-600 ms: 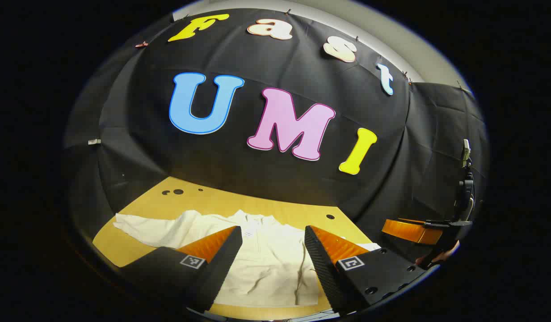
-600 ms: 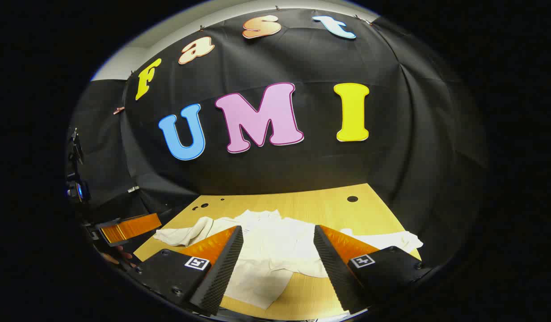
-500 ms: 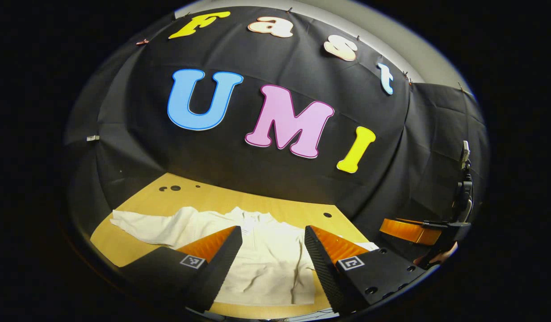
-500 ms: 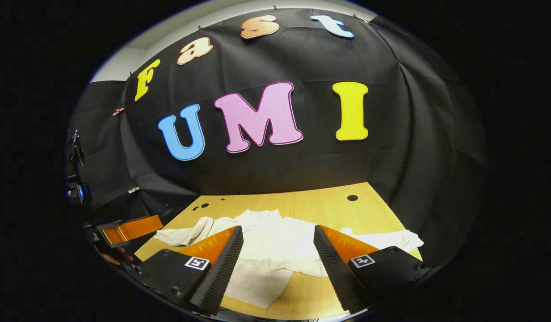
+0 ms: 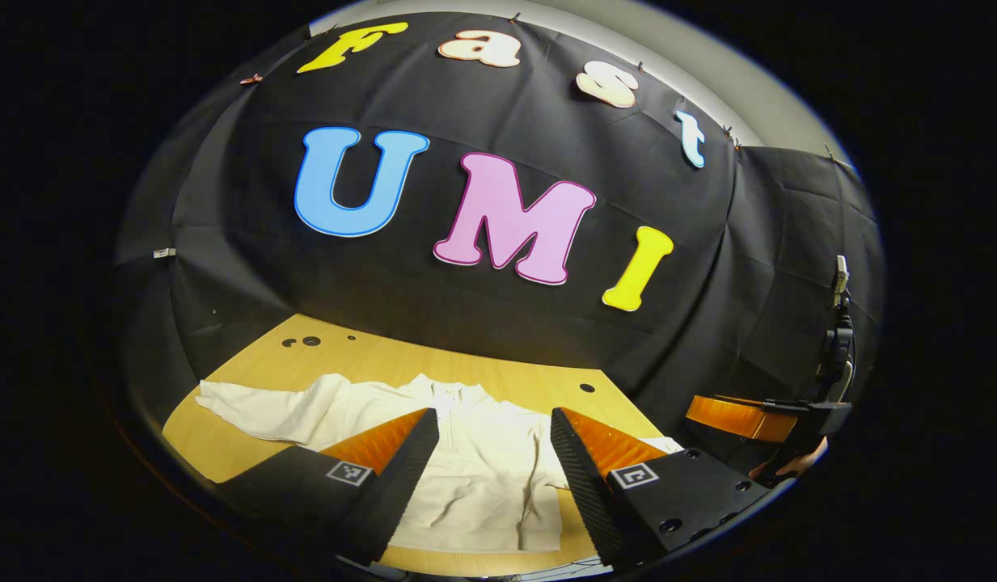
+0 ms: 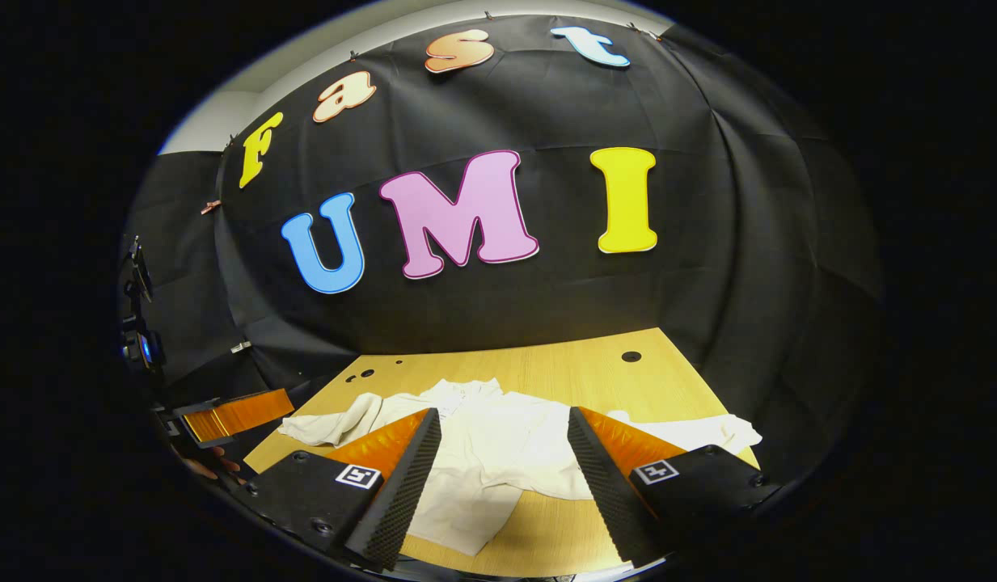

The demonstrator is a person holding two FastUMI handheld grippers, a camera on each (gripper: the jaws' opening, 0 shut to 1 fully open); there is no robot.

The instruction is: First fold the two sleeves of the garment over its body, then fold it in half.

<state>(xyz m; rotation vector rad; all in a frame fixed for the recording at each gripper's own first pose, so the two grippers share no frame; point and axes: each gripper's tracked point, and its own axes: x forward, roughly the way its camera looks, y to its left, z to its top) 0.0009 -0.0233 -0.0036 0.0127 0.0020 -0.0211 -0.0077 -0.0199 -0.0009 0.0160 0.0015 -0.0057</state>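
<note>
A cream long-sleeved garment (image 5: 482, 461) lies spread flat on the wooden table (image 5: 247, 364), collar toward the wall. In the left gripper view one sleeve (image 5: 247, 404) stretches out to the left. In the right gripper view the garment (image 6: 498, 444) shows both sleeves, one to the left (image 6: 336, 420) and one to the right (image 6: 700, 432). My left gripper (image 5: 494, 424) hovers open above the garment's body, holding nothing. My right gripper (image 6: 502, 424) also hangs open over the body, nothing between its fingers. The other gripper (image 5: 741, 416) appears far right in the left gripper view, and at far left (image 6: 235, 412) in the right gripper view.
The table (image 6: 563, 364) has small round holes near its far edge (image 6: 631, 356) (image 5: 304, 341). Black cloth walls close the booth behind and at both sides. A camera rig (image 5: 839, 323) stands at the right, and a hand (image 5: 797, 465) holds the far gripper.
Both views have shifted slightly: the garment sits a little farther left and lower in the left gripper view. Both grippers stay open and the garment lies unchanged.
</note>
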